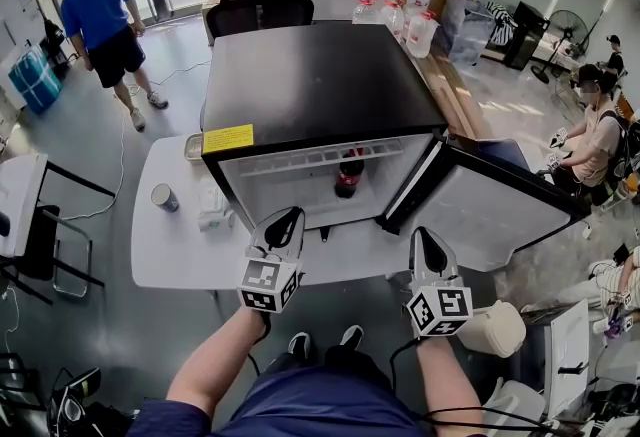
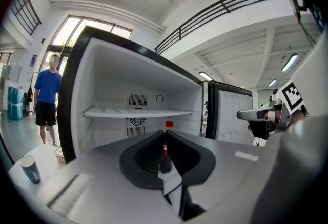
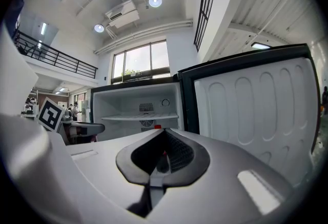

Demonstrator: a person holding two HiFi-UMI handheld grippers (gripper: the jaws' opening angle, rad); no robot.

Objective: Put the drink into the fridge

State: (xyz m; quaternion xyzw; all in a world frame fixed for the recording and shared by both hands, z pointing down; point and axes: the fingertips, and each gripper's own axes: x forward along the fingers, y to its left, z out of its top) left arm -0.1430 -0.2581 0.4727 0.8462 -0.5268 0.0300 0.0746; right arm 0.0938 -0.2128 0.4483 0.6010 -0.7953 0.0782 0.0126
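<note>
Closest in, the person's forearms enter from the bottom edge, cut off above the elbow. The left gripper [image 1: 291,218] has its jaws pressed together with nothing between them, as its own view shows [image 2: 164,137]. The right gripper [image 1: 424,238] is likewise closed and empty [image 3: 163,134]. Both hang just in front of the open fridge [image 1: 320,75], apart from it.

The fridge stands on a white table [image 1: 170,245], its door [image 1: 495,215] swung out to the right. The drink [image 1: 349,175], a dark bottle with a red label, stands upright on the fridge floor under the shelf [image 2: 138,112]. In both gripper views the closed jaws cover nearly all of it, leaving only the red cap and a thin sliver.

A paper cup [image 1: 165,197] sits on the table left of the fridge. Behind the fridge a black chair [image 1: 258,0] shows only its back. Farther off stand a person in a blue shirt [image 1: 100,25] and, at the right edge, a seated person [image 1: 598,130].
</note>
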